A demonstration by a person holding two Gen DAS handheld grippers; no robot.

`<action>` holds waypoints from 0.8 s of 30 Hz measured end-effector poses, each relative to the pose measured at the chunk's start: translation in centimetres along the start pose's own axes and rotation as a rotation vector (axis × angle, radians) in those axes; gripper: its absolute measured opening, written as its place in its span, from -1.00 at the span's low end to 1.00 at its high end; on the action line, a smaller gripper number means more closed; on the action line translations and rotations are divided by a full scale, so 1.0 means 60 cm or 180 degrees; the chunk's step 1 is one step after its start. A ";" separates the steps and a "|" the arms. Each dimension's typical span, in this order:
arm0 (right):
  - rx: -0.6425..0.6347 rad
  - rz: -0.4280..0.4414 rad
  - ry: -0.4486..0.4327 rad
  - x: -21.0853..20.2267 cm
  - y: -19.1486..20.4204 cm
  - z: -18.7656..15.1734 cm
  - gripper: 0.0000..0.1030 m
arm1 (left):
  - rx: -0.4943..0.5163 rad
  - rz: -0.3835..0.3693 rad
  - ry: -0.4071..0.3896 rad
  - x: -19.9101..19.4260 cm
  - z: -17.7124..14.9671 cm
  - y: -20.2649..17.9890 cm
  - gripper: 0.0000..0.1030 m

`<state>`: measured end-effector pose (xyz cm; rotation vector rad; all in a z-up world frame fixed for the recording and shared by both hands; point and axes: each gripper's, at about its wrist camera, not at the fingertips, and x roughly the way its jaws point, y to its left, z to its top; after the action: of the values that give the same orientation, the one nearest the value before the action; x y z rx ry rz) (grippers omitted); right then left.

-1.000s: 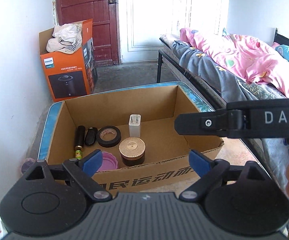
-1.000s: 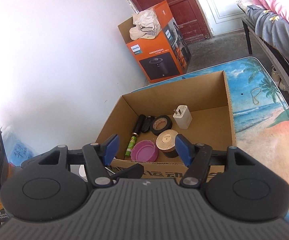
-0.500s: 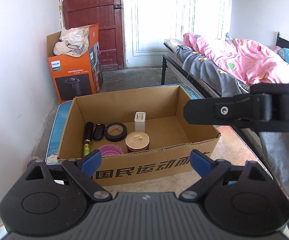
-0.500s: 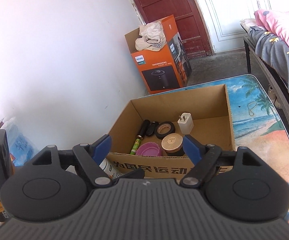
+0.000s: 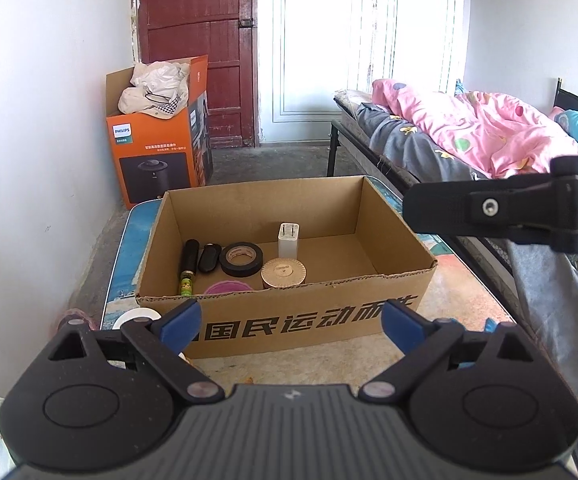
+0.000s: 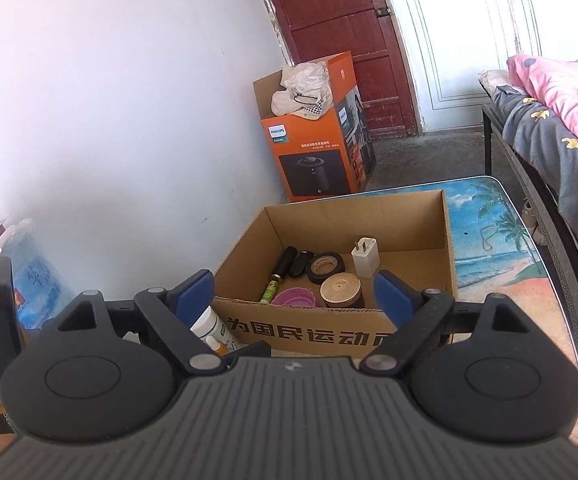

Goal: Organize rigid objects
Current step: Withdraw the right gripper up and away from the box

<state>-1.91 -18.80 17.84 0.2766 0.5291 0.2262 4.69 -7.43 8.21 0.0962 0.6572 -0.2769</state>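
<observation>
The right gripper (image 6: 293, 296) was seen with its jaws spread wide and nothing between them; they had just been opening. The left gripper (image 5: 291, 320) was likewise held wide apart and empty. Both were poised short of the cardboard box's (image 5: 309, 322) near wall, pitched downward toward it.

Inside the box, along its left half, a black cylinder (image 5: 190, 257), a black tape roll (image 5: 241, 259), a white charger (image 5: 288, 240), a gold-lidded jar (image 5: 284, 273) and a pink lid (image 5: 228, 288) were found laid close together. Outside it, by the near left corner, a white bottle (image 6: 208, 326) and a small dropper bottle (image 6: 214, 345) were left standing on the table (image 6: 505, 248).

The next pick was judged to be one of those bottles. It would be done best if the open fingers were brought down squarely around the body, the neighbouring bottle being cleared, and the bottle then set in the box's bare right half.
</observation>
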 end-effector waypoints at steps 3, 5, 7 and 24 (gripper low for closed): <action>-0.0094 -0.0094 -0.0034 -0.009 0.013 -0.006 0.80 | -0.0031 0.0016 -0.0002 -0.004 -0.009 0.006 0.92; -0.0195 -0.0201 -0.0062 -0.013 0.021 -0.012 0.97 | -0.0065 0.0036 0.0002 -0.005 -0.020 0.012 0.92; -0.0333 -0.0333 -0.0085 -0.016 0.030 -0.021 0.97 | -0.0087 0.0035 -0.0004 -0.007 -0.034 0.021 0.92; -0.0481 -0.0828 0.0360 0.032 0.040 -0.093 0.97 | -0.0473 -0.0084 0.0081 -0.006 -0.159 0.117 0.92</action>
<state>-3.57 -14.90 13.06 0.0466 0.6504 0.0286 0.80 1.03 0.92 -0.0515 0.7026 -0.2519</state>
